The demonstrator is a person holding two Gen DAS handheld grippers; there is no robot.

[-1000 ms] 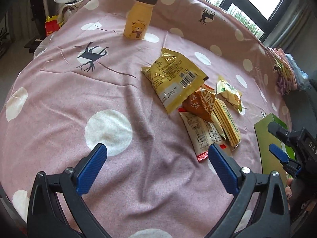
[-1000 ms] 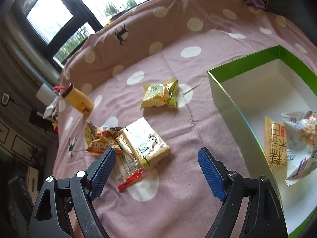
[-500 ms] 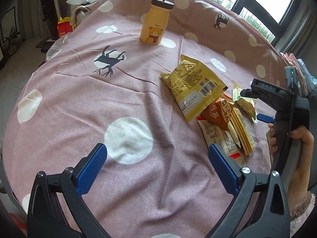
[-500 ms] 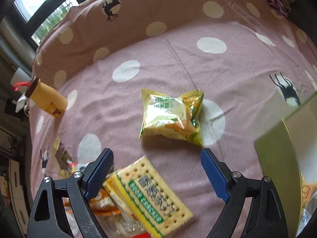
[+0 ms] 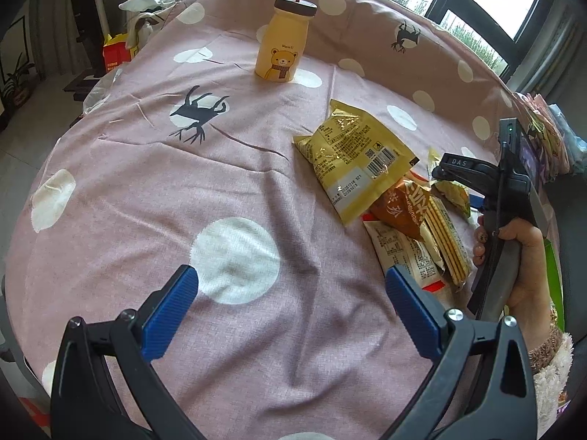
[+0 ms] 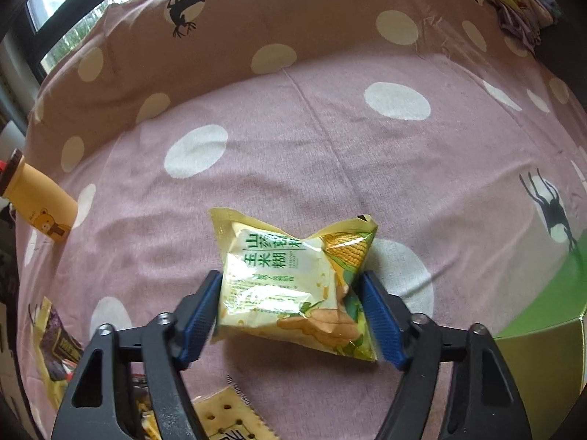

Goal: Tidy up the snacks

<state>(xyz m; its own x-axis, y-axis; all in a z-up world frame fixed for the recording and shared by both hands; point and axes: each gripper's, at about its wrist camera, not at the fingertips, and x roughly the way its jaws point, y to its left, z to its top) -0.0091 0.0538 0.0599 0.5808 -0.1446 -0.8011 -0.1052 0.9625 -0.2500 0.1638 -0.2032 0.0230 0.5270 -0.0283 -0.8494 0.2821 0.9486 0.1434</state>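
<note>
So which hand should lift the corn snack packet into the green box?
Right. Its fingers have just been closing and flank the corn snack packet, beside the green box. The left gripper hovers open over bare cloth.

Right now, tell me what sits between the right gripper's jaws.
In the right wrist view, the corn snack packet lies on the pink dotted cloth between the right gripper's jaws, which have just been closing and now meet its two sides.

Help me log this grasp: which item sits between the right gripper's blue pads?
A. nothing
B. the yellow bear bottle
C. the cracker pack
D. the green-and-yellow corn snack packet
D: in the right wrist view the right gripper pads flank and touch the corn snack packet.
</note>
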